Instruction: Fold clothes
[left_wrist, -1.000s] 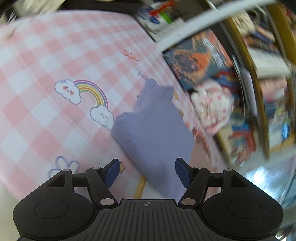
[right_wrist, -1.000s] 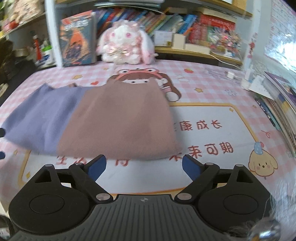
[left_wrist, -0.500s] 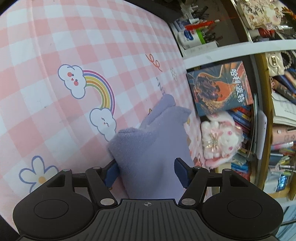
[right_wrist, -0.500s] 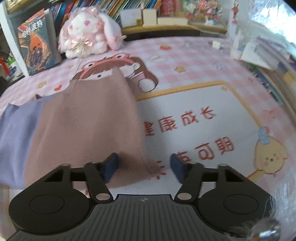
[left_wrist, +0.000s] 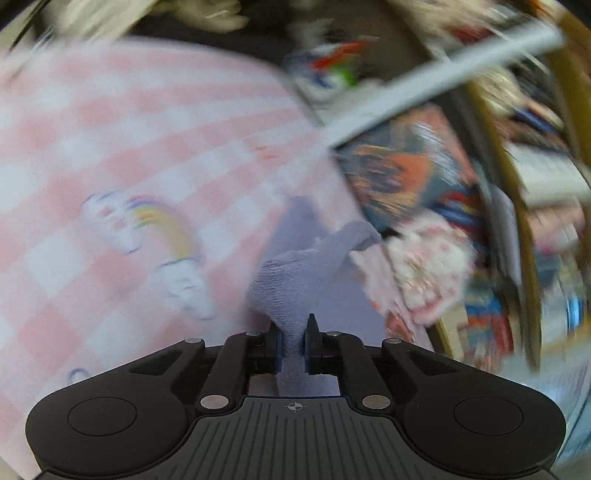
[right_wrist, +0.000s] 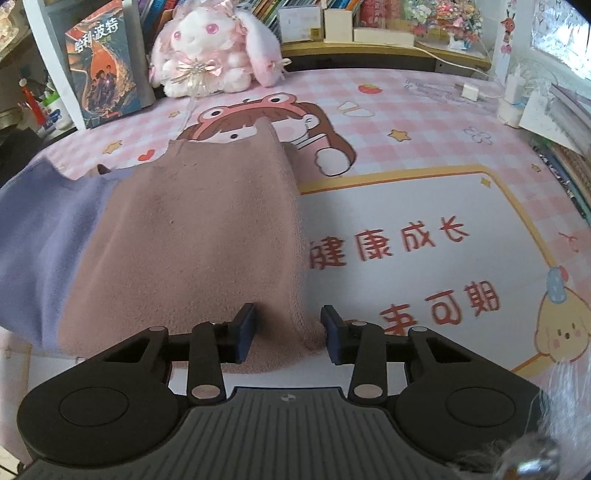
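Fingers L: left gripper (left_wrist: 292, 345) pinched tight on a bunched corner of the purple cloth (left_wrist: 295, 291); fabric pokes up between the pads, gathered into a peak.
L view: heavy motion blur, so detail beyond the pinch is unreliable. Pink checked mat (left_wrist: 110, 147) w/ rainbow print (left_wrist: 162, 221) to the left of the cloth.
Purple cloth pos: on the bench, left part of the layout, partly under the brown one per right cam (right_wrist: 40, 236).
Brown cloth: (right_wrist: 192, 236) lying flat on the mat, overlapping the purple's right portion; near-right corner sits between the right fingers.
Fingers R: right gripper (right_wrist: 289, 334) apart, pads straddling that brown corner, not clamped yet. Left pad (right_wrist: 245, 330) resting on/at the fabric, right pad (right_wrist: 334, 338) just off the edge; contact hard to confirm.
Background: plush bunny (right_wrist: 210, 55) + book (right_wrist: 105, 62) at far edge, well apart from the cloths.
Step (est.): grasp phase of a fold; L has its corner, R lining up.
Next (est.): R needs to close on the brown corner, get both layers if that's the intent, then lift & carry both corners over toward the far edge in sync.
Watch: L pinch is bunched, may drag the purple out from under the brown.
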